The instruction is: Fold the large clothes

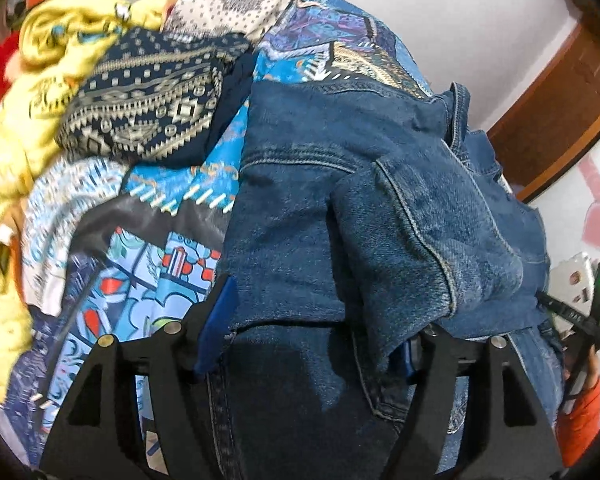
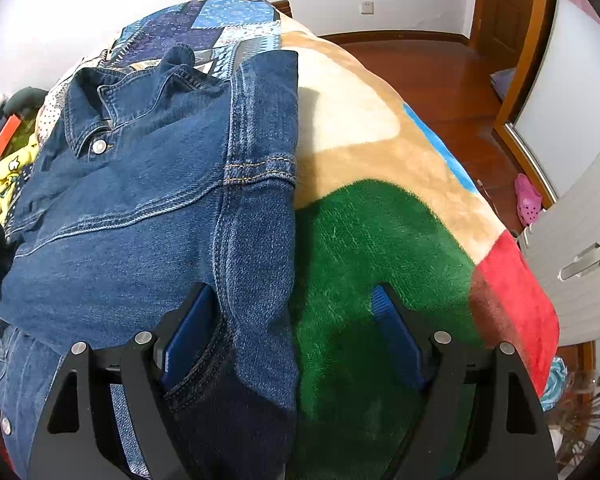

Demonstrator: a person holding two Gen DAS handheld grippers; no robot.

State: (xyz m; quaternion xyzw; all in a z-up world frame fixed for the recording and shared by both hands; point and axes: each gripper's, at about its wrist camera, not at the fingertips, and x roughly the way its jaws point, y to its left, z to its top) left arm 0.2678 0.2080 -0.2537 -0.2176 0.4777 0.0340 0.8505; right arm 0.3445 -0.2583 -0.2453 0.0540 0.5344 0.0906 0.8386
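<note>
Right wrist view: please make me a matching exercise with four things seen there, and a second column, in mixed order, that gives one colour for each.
Things:
1. denim jacket
2. shoe on the floor
3. blanket patch between the right gripper fingers
4. blanket corner near the grey case

Colours:
a. red
b. green
c. blue
d. pink

Pairs: 1-c, 2-d, 3-b, 4-a. The green patch lies beside the jacket's edge; the red corner hangs at the right.
</note>
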